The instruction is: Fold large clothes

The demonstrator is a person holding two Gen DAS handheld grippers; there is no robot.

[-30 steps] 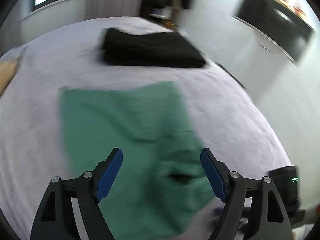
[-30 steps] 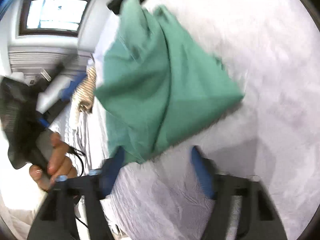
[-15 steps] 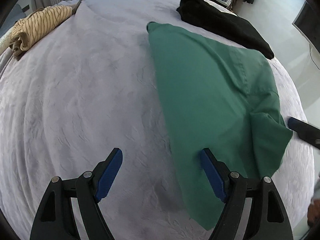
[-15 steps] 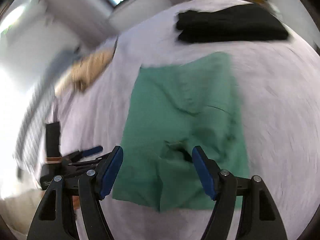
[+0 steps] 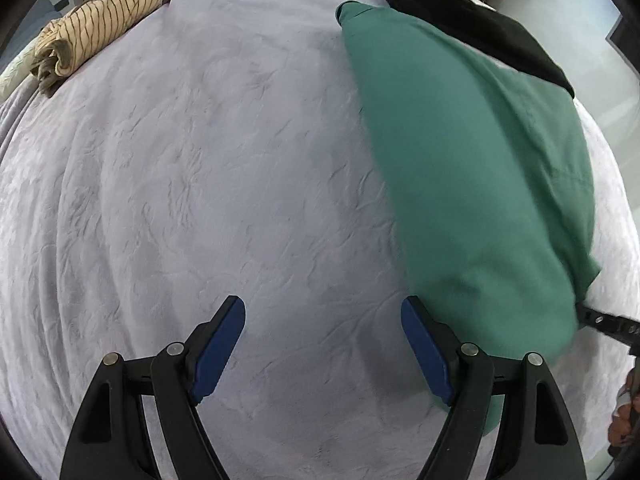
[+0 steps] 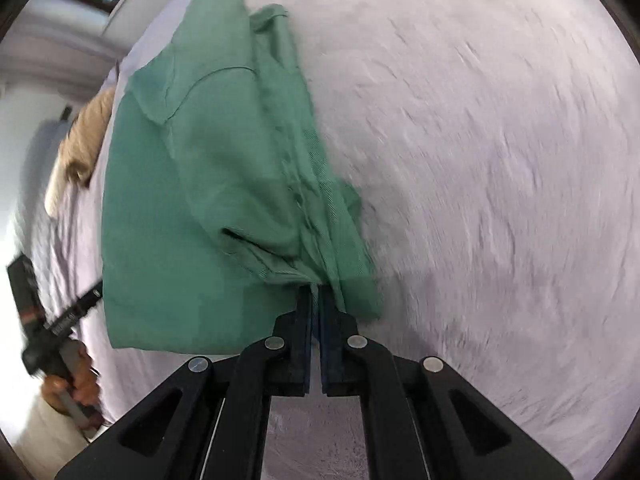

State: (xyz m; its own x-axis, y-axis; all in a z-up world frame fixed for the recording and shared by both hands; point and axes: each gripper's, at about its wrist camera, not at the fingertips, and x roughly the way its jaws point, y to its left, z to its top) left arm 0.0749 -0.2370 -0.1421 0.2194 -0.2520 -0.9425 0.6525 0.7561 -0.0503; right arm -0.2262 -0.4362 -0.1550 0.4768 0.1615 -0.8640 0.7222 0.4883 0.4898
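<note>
A green garment (image 5: 472,168) lies partly folded on the pale lilac bed cover (image 5: 208,184), along the right side of the left wrist view. My left gripper (image 5: 324,320) hangs open over bare cover just left of the garment's near edge, with nothing between its blue pads. In the right wrist view the same green garment (image 6: 208,184) bunches toward my right gripper (image 6: 316,300), which is shut on a gathered bit of the cloth at its near edge. The cloth there looks lifted and creased.
A black folded garment (image 5: 480,28) lies beyond the green one. A striped tan garment (image 5: 92,36) sits rolled at the bed's far left edge. The left gripper's body and a hand (image 6: 76,384) show at the left of the right wrist view.
My right gripper has gone from open over the green garment to shut on its near edge. The left gripper swung left off the green cloth to bare cover and stayed open.
</note>
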